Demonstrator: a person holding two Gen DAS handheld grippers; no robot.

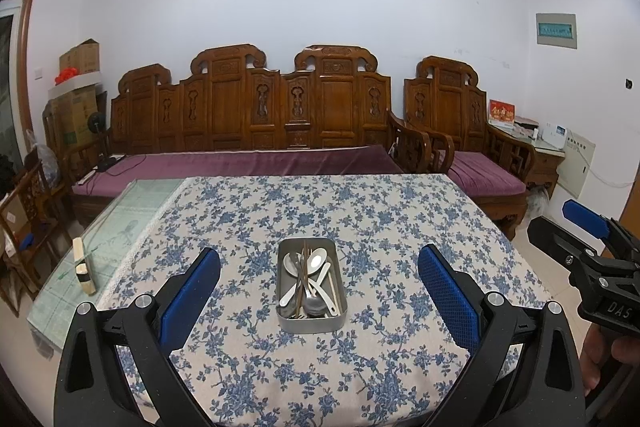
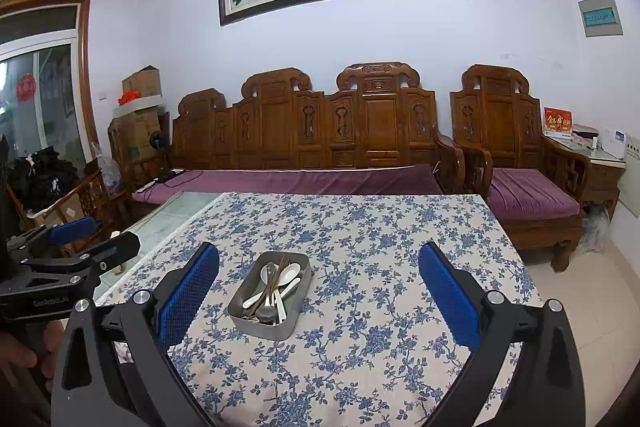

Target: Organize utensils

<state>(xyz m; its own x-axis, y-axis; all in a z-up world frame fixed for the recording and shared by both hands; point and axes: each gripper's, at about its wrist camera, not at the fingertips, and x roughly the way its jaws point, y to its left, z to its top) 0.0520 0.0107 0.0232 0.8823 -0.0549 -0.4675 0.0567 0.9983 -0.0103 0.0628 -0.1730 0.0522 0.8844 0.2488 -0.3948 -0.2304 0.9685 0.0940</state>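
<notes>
On the tablecloth (image 1: 248,211), near the middle, a metal tray (image 1: 311,323) is set, and spoons (image 1: 316,261), chopsticks (image 1: 306,267) and other utensils are heaped loosely inside it. Above the near edge of the table the left gripper (image 1: 319,259) is held with its jaws spread wide, nothing between the blue pads (image 1: 192,291). Beside it the right gripper (image 2: 319,259) is held likewise, jaws spread and empty. Behind the table a carved wooden sofa (image 1: 280,107) is seen.
</notes>
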